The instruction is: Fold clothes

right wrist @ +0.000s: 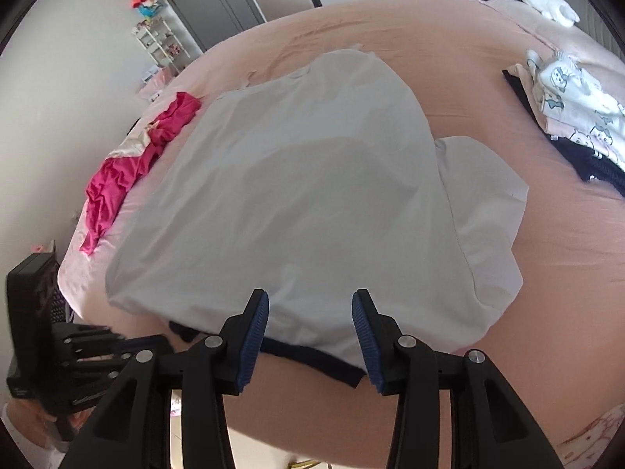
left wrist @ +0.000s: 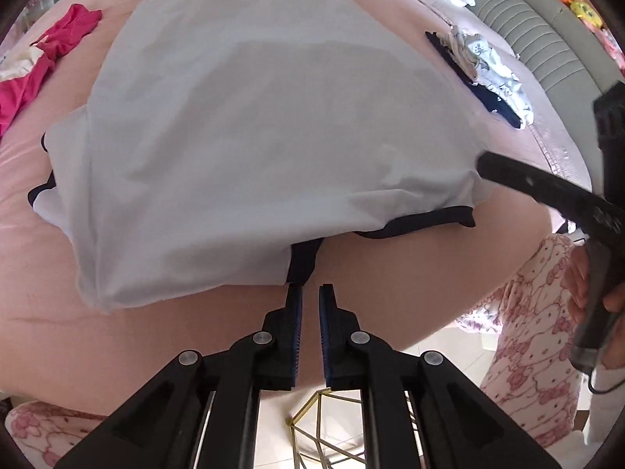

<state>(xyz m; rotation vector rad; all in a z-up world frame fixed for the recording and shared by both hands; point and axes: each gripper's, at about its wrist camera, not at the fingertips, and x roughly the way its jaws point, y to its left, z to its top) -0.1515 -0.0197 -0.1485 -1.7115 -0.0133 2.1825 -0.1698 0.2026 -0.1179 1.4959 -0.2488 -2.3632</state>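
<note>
The white garment [left wrist: 254, 136] lies spread and partly folded on the pink bed [left wrist: 58, 332], directly ahead of both tools. The left hand-held gripper [left wrist: 310, 293] stands just short of the garment's near hem, its jaws a narrow slit apart with nothing between the pads; a dark trim strip [left wrist: 304, 262] hangs from the hem right beyond its tips. The right hand-held gripper [right wrist: 310, 308] is about half open over the near edge, cloth lying between the pads but not pinched, as far as this view allows.

Only the left view shows the right tool from outside, reaching in at the garment's right corner, with a hand [left wrist: 586, 285] on its handle and a patterned sleeve [left wrist: 527, 332] below. Only the right view shows the folded sleeve flap [right wrist: 480, 195] to the right of the garment. A pink garment [right wrist: 117, 187] lies far left, and a printed clothes pile [right wrist: 566, 117] lies far right.
</note>
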